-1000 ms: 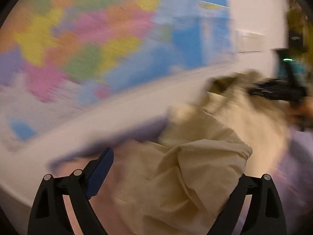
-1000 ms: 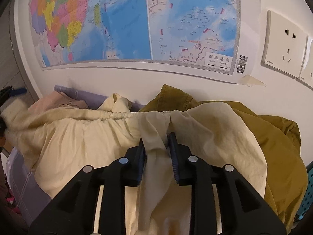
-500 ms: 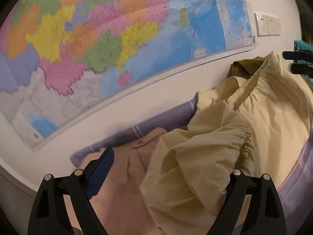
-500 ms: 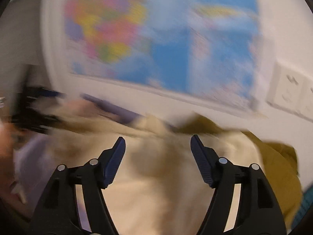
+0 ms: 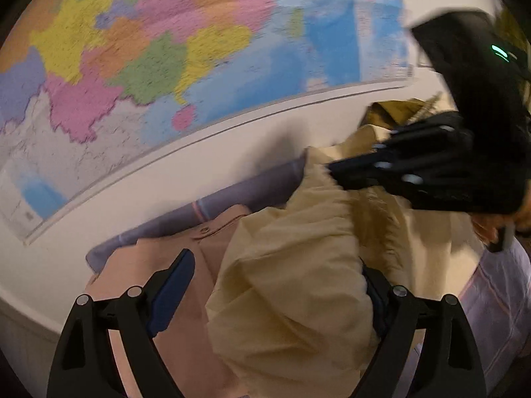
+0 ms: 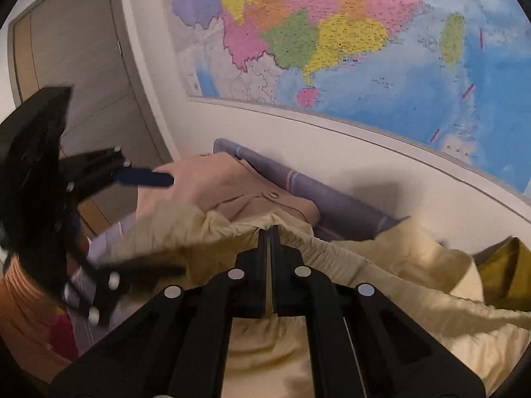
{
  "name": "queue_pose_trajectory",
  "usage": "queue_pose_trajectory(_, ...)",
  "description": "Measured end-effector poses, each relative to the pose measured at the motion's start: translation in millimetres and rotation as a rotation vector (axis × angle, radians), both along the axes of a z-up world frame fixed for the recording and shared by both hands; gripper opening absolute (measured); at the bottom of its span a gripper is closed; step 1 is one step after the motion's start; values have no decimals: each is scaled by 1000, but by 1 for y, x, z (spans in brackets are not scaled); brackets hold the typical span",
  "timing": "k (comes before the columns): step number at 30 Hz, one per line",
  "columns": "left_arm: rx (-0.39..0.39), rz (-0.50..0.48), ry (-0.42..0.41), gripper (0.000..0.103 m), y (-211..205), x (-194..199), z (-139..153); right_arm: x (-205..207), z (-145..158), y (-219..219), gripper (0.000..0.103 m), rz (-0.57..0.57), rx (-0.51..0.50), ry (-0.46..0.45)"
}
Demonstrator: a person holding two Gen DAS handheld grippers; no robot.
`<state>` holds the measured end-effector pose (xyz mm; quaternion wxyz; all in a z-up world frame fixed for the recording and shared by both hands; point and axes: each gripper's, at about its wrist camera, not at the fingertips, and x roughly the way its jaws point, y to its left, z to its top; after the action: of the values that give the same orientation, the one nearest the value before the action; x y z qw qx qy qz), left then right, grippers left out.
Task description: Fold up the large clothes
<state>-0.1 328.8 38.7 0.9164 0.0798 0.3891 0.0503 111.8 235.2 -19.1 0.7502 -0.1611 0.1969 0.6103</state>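
A pale yellow garment (image 5: 292,265) with an elastic waistband lies bunched over a pile of clothes against the wall. My left gripper (image 5: 275,285) is open, its fingers on either side of a bulge of this cloth. My right gripper (image 6: 270,232) is shut on the gathered waistband of the pale yellow garment (image 6: 381,265). The right gripper also shows in the left wrist view (image 5: 335,167), reaching in from the right onto the cloth. The left gripper shows in the right wrist view (image 6: 146,219), open at the left.
A pink buttoned garment (image 6: 232,185) and a lilac striped cloth (image 6: 332,199) lie under the yellow one. An olive garment (image 6: 504,268) sits at the right. A large coloured map (image 6: 332,33) hangs on the white wall close behind. A door (image 6: 76,76) stands at the left.
My right gripper, open half a second ago, has moved left along the garment and shut on its waistband. My left gripper has stayed open around the bunched cloth.
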Motion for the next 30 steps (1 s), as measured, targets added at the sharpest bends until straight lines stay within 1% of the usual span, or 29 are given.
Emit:
queue_pose_trajectory(1,-32,-23,-8,86,0,-1,0,-1,-2,4,5,-13,-18,-2)
queue_pose_trajectory(2,-92,-53,-16,87,1,-1,2,1,-5,6,9,-25,-33,10)
queue_pose_trajectory(3,-152,-88,-29,88,4,-1,4,4,-8,4,9,-37,-45,16)
queue_pose_trajectory(4,-183,-95,-53,93,7,-2,6,8,-11,4,12,-54,-49,10)
queue_pose_trajectory(5,-207,-77,-80,95,11,-2,9,13,-12,0,16,-77,-48,17)
queue_pose_trajectory(6,-216,-20,-92,95,18,2,11,18,-13,-5,17,-92,-43,32)
queue_pose_trajectory(7,-200,28,-81,94,21,6,10,23,-13,-16,19,-109,-27,54)
queue_pose_trajectory(8,-182,67,-76,94,25,8,8,26,-12,-28,31,-128,-11,59)
queue_pose_trajectory(9,-182,67,-79,94,27,6,7,27,-11,-39,38,-140,3,57)
queue_pose_trajectory(10,-186,51,-84,94,27,2,6,27,-8,-59,48,-155,32,45)
queue_pose_trajectory(12,-175,-13,-120,94,24,-17,5,25,-4,-98,57,-191,69,8)
queue_pose_trajectory(13,-174,-47,-131,96,23,-26,3,24,-2,-126,65,-241,96,-26)
queue_pose_trajectory(14,-168,-79,-142,96,21,-36,0,23,0,-149,70,-287,115,-58)
queue_pose_trajectory(15,-149,-96,-145,96,19,-42,-4,24,2,-174,72,-354,128,-96)
queue_pose_trajectory(16,-131,-105,-136,96,16,-43,-9,27,2,-191,81,-415,129,-126)
queue_pose_trajectory(17,-110,-105,-123,96,13,-43,-14,30,2,-205,93,-474,125,-151)
queue_pose_trajectory(18,-85,-91,-96,96,9,-35,-22,38,0,-221,97,-549,114,-171)
queue_pose_trajectory(19,-74,-75,-70,96,10,-26,-27,46,-3,-230,98,-590,99,-161)
queue_pose_trajectory(20,-62,-49,-42,93,10,-15,-34,59,-8,-236,98,-629,76,-130)
queue_pose_trajectory(21,-46,-18,-24,92,11,-3,-40,68,-13,-238,98,-644,57,-103)
queue_pose_trajectory(22,-39,11,-9,86,14,8,-44,82,-22,-239,93,-650,36,-63)
queue_pose_trajectory(23,-44,47,17,77,19,21,-51,91,-28,-240,74,-648,29,-29)
queue_pose_trajectory(24,-46,90,41,72,26,33,-56,103,-36,-239,59,-632,14,23)
queue_pose_trajectory(25,-54,125,51,64,31,41,-59,109,-40,-240,23,-631,9,49)
queue_pose_trajectory(26,-83,156,58,61,40,50,-61,116,-40,-242,13,-631,27,77)
queue_pose_trajectory(27,-101,188,51,61,48,56,-63,119,-38,-245,10,-627,47,91)
queue_pose_trajectory(28,-115,215,48,61,54,61,-64,122,-33,-252,6,-630,93,104)
queue_pose_trajectory(29,-137,252,52,63,62,65,-66,126,-29,-260,6,-646,143,114)
queue_pose_trajectory(30,-145,300,64,69,68,68,-70,129,-27,-265,6,-654,167,122)
